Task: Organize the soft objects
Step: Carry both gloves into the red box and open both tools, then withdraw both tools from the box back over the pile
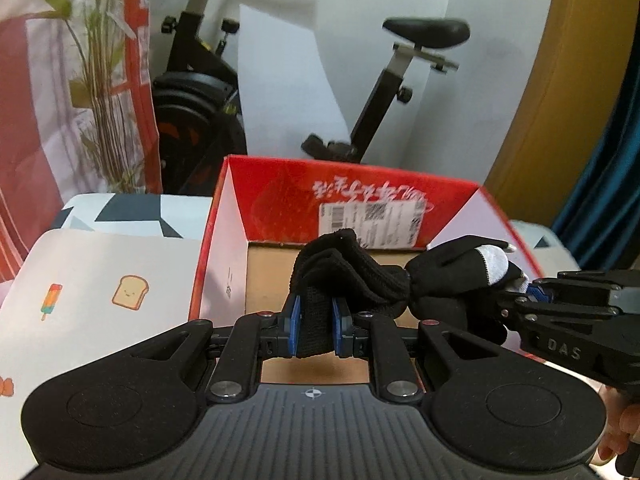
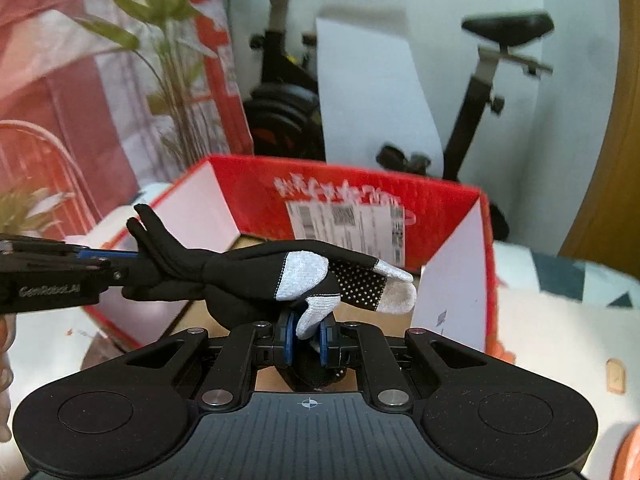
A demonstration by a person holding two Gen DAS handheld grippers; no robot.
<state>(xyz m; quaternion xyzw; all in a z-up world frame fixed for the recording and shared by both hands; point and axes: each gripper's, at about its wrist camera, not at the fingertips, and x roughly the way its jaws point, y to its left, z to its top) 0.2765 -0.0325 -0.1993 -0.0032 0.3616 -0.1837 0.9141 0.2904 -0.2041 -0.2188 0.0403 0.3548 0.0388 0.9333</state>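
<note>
left tongs (image 1: 316, 322): clamped on the knit cuff end of the black glove, blue pads pressed into the fabric from both sides; also seen from the right wrist view at far left (image 2: 134, 258), gripping near the glove's dark finger ends
right tongs (image 2: 307, 334): clamped on a white-grey patch of the glove, pads nearly together with fabric between; in the left wrist view they enter from the right (image 1: 530, 290) and bite the glove's far end
black glove (image 1: 400, 280): held in the air between the two tongs, stretched roughly level, bunched and twisted in the middle; white-grey fingertip and palm patches and a dotted grip area show in the right wrist view (image 2: 304, 276)
glove position: above the open red box, over its front part, not touching the box floor as far as visible
red box (image 1: 280, 192): open top, red flaps standing up, white inner side walls, brown cardboard floor; shipping label (image 1: 370, 224) on the back flap; box also in right wrist view (image 2: 248, 192)
bench (image 1: 88, 272): white cover printed with toast and ice-lolly pictures, box sits on it
person's hand (image 1: 620, 428): fingers partly visible at lower right edge, holding the right device
background: exercise bike (image 1: 400, 80) behind the box, plant (image 1: 100, 92) at left, red-and-white cloth behind the plant, all blurred
</note>
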